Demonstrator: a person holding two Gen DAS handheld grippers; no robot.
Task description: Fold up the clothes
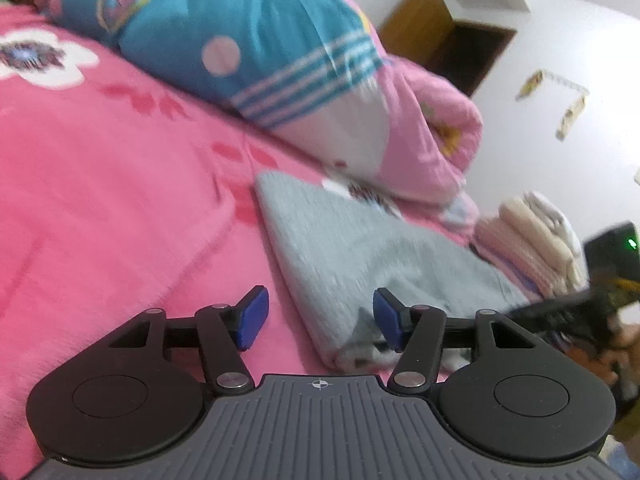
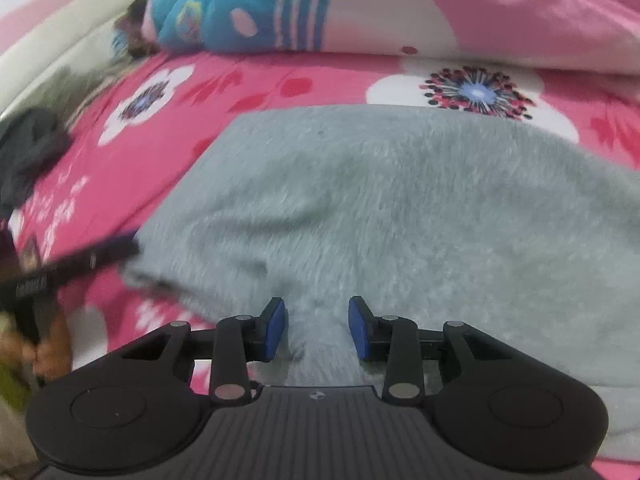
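fuzzy pale-grey knit garment (image 2: 400,208) spread ahead of right gripper (image 2: 317,330) | jaws apart, seemingly straddling fabric | left gripper (image 1: 320,318) apart, at folded corner

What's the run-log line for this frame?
left gripper: open, empty | right gripper: open over grey fleece garment | bedspread: pink floral

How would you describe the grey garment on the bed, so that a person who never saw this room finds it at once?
Start from the bright pink flowered bedspread that covers the bed. On it, in front of the rolled blue and pink quilt, lies a pale grey fuzzy knitted garment, spread flat. It is the only plain, unpatterned grey fabric there; everything around it is pink or printed.
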